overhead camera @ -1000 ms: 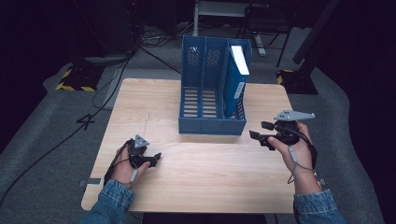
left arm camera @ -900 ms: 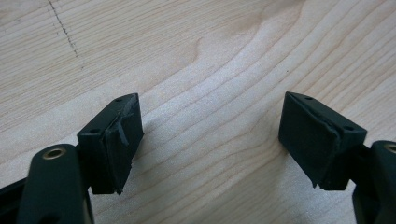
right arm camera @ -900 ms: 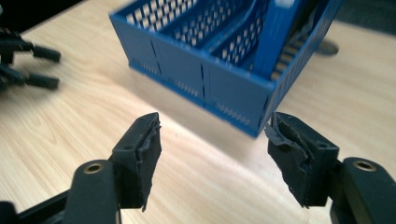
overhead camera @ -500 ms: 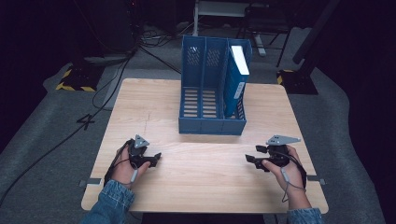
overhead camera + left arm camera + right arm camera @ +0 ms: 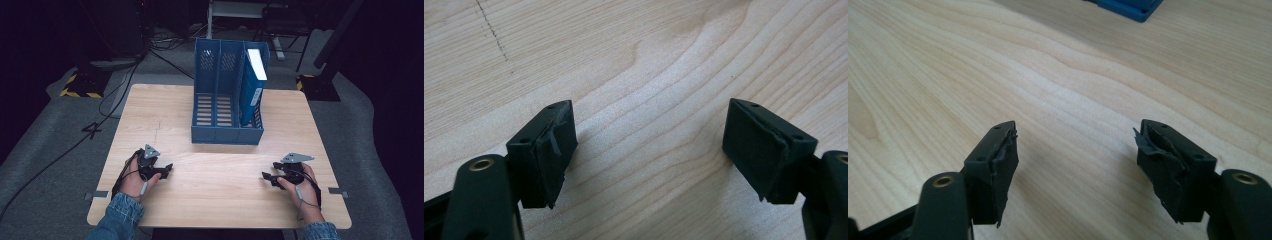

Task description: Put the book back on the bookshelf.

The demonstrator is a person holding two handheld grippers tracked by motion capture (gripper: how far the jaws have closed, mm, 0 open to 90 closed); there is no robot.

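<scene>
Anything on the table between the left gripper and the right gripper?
Nothing: the high view shows bare tabletop between the left gripper and the right gripper.

High view looked forward & down from above the person's side, far enough back to take in the whole tabletop (image 5: 220, 195), dark floor round it, and the blue magazine rack (image 5: 227, 97) at the far-centre. Left gripper view sat v. close over the wood, aimed steeply down between its own left tongs (image 5: 644, 145), jaws wide apart; grain only. Right gripper view rode low & close too, but tilted more forward along the right tongs (image 5: 1075, 150), jaws also apart, so the tabletop ran off into distance and a corner of the rack's blue base showed at top edge. Shared w/ high view: tabletop wood, rack base.
</scene>
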